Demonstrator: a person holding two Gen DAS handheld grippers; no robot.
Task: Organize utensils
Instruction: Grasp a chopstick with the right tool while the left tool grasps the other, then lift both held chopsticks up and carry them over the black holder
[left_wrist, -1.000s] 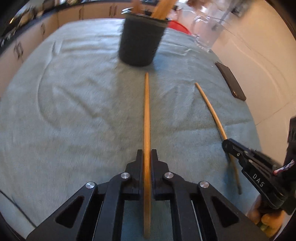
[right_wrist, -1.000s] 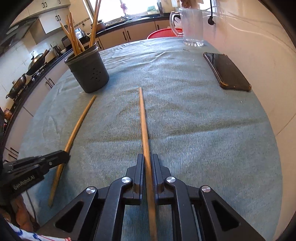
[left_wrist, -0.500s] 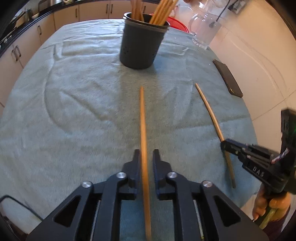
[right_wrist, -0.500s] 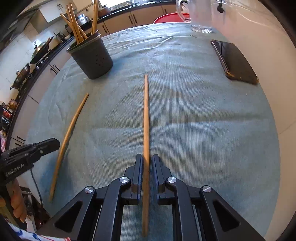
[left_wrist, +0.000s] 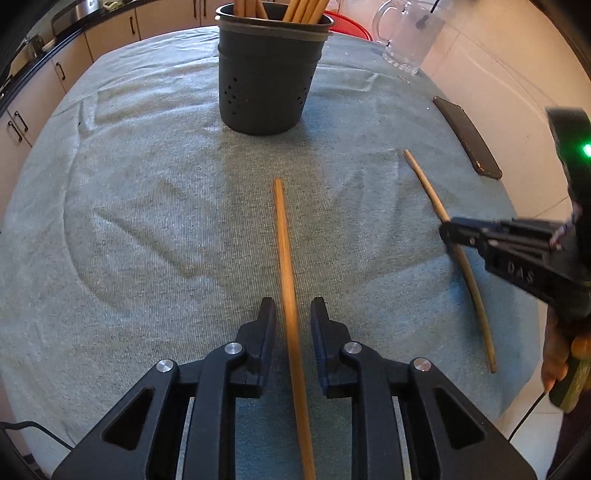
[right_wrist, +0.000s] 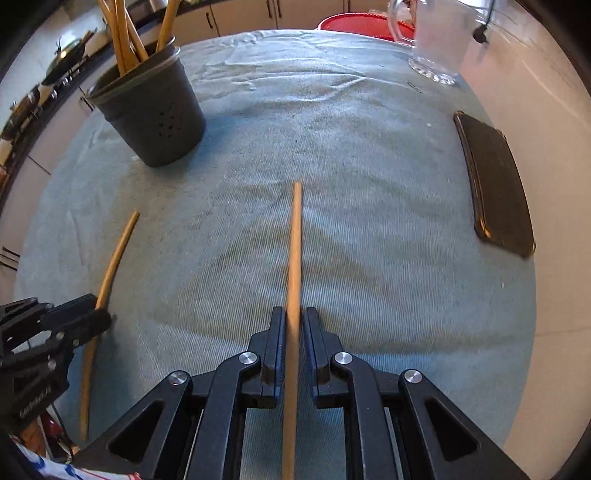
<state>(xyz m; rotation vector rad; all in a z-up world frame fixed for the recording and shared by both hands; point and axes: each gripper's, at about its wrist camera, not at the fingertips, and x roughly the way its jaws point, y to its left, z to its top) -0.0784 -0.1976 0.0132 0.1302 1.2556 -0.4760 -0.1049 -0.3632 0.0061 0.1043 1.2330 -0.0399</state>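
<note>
Lying on ribbed cloth (left_wrist: 147, 221), slender wooden chopstick (left_wrist: 284, 251)

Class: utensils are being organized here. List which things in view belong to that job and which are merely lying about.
Part of the job: chopstick between the left tool's fingers; chopstick in the right tool; dark holder.
Lying about: phone; glass mug; towel.

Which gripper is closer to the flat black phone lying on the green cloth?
Right. The right gripper, shut on a wooden chopstick, is beside the flat black phone. The left gripper sits on its far side, beyond the right one.
</note>
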